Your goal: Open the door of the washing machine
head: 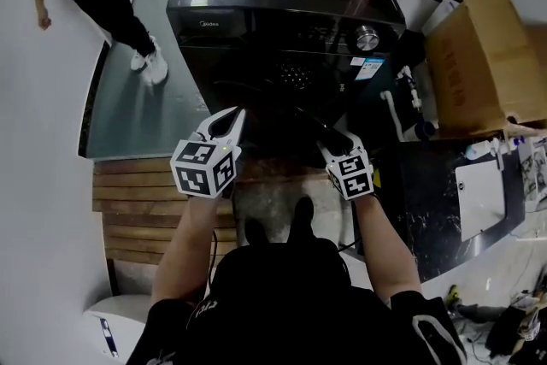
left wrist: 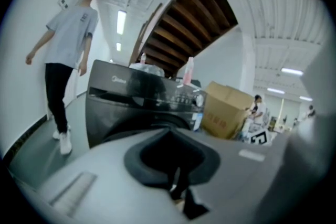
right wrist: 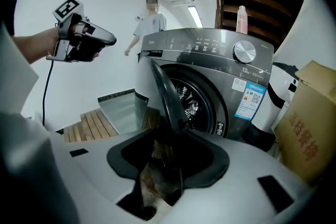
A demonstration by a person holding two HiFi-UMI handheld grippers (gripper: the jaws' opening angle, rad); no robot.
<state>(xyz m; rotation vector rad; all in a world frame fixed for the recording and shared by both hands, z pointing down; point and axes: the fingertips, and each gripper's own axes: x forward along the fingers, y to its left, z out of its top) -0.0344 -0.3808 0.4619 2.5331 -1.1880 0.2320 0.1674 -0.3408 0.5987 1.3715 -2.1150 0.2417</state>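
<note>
Door (right wrist: pixel 167 97) hangs open at frame ctr, its edge between spread jaws of your R claw (right wrist: pixel 160 164). L claw (head: pixel 228 122), mid-left, is pressed together, empty.

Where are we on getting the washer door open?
Looks mostly done: the door of the washing machine stands swung out, and the drum is exposed. In hand: the right gripper is open, with the door's edge between its jaws but not clamped. The left gripper is shut and empty, off to the side. Left: probably just backing the right gripper away.
</note>
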